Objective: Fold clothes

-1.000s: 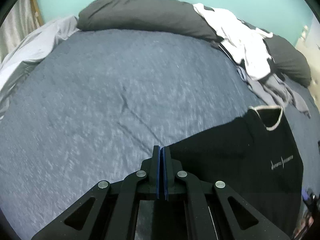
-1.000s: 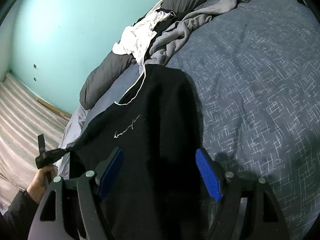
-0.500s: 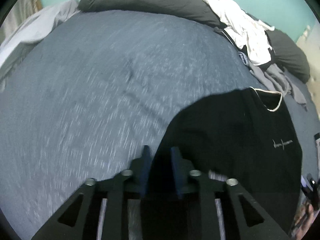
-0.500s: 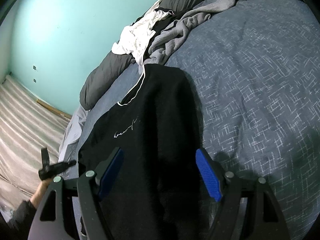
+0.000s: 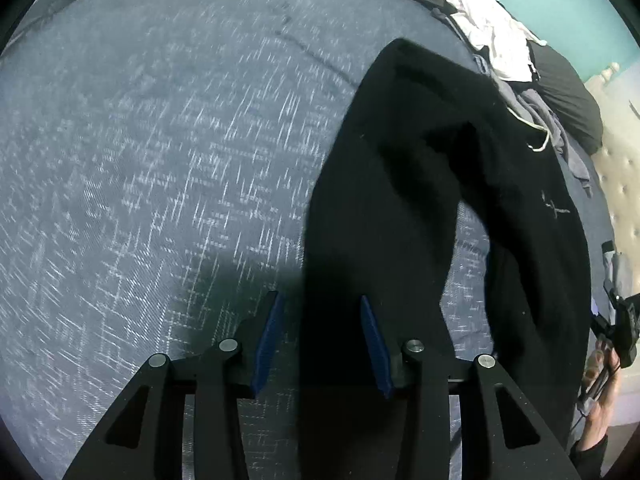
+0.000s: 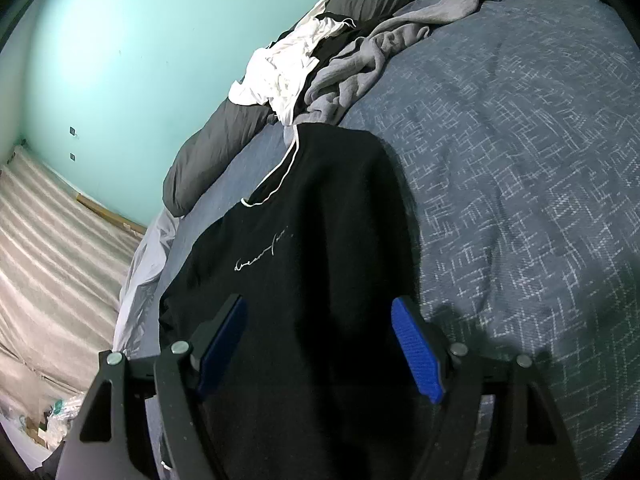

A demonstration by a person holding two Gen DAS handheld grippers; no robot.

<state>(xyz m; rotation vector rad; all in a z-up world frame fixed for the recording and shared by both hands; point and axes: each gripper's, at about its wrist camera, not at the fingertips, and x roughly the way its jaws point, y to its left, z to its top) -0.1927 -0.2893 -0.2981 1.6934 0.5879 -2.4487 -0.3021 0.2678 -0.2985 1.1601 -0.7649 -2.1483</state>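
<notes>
Blk shirt (image 6: 304, 280) on bed (image 6: 520, 160), collar twd pillows (image 6: 216, 148), lengthwise

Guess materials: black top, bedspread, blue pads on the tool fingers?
Black top: looks like soft matte knit, probably cotton jersey; it drapes limply, shows no sheen, and has a thin pale neck trim. Bedspread: woven blue-grey cloth, with pale crosshatch threads showing in the weave. Blue pads: ribbed, matte, likely rubber or textured plastic; fine ridges are visible, but the exact material is unclear.

A black sweatshirt (image 6: 304, 280) with white neckline trim and small script lettering lies spread on the bed (image 6: 520, 200), one side folded over.
</notes>
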